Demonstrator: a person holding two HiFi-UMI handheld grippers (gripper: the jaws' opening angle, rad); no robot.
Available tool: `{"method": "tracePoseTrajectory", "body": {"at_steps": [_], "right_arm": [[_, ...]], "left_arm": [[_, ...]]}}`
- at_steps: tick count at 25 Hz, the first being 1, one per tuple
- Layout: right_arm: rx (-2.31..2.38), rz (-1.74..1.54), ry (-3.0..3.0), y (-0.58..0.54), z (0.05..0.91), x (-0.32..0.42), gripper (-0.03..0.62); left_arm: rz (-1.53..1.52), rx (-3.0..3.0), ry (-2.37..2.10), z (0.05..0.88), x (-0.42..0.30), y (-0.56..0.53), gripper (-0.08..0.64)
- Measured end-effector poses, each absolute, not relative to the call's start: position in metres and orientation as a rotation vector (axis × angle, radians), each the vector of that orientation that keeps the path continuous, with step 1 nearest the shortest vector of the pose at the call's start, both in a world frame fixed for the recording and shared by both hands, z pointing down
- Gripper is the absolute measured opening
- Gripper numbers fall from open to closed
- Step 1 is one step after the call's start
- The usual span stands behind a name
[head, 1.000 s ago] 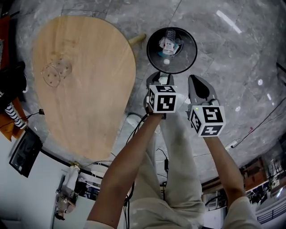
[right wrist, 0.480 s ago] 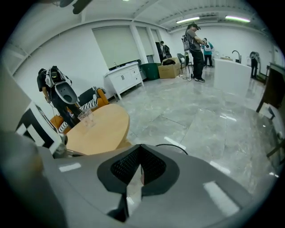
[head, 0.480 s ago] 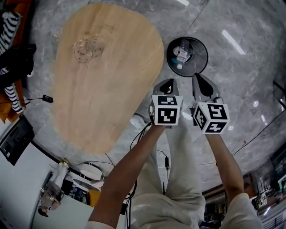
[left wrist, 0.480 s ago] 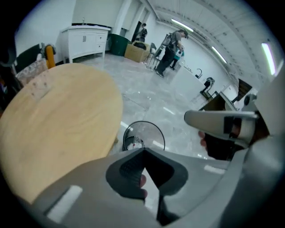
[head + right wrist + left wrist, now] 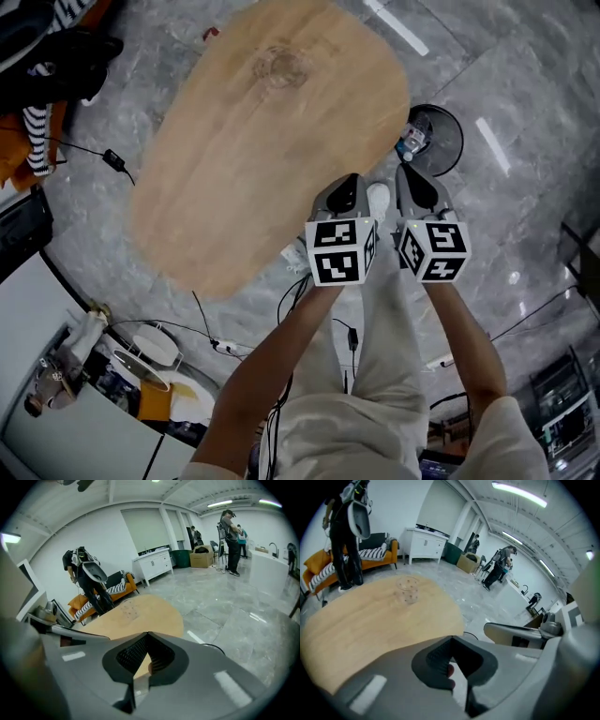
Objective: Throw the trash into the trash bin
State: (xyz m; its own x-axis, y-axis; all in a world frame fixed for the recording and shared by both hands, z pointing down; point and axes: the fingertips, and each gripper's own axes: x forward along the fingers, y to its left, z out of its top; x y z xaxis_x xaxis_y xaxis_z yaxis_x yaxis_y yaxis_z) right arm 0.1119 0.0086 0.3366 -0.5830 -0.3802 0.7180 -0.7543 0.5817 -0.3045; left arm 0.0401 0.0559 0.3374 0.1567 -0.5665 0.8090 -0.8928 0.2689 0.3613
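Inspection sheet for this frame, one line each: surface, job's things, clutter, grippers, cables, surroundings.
Surface: oval wooden table.
Job's things: black trash bin on the floor beside the table, with a bottle inside.
Clutter: clear cup on the table.
Grippers: left gripper and right gripper are both shut and empty.
Cables: black cable on the floor left of the table.
Surroundings: grey stone floor, orange sofa, white cabinet, people standing far off.

The person wore pale beige trousers (image 5: 375, 384) and a light short sleeve (image 5: 511, 433) on the right arm, with the forearms bare. The left gripper (image 5: 348, 180) and the right gripper (image 5: 409, 174) had smooth grey shells and black ribbed pads (image 5: 436, 660). Each carried a white cube (image 5: 339, 250) printed with black square markers.
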Motion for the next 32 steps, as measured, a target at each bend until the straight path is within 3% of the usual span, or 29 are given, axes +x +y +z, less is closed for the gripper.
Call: {"method": "tracePoseTrajectory", "body": {"at_steps": [15,24,32], "right_arm": [[0.618,0.636,-2.387,0.119,0.178,-0.008,0.021],[0.515,0.487,-2.509,0.179,0.052,-0.058,0.021],[0.531,0.453,-2.552,0.218,-0.021,-0.057,0.021]], "left_arm": [[0.147,1.252,-1.848,0.164,-0.105,0.219,0.006],[0.033,1.310,-1.946,0.049,-0.146,0.284,0.006],[-0.063,1.403,-1.986,-0.035,-0.147,0.330,0.006]]}}
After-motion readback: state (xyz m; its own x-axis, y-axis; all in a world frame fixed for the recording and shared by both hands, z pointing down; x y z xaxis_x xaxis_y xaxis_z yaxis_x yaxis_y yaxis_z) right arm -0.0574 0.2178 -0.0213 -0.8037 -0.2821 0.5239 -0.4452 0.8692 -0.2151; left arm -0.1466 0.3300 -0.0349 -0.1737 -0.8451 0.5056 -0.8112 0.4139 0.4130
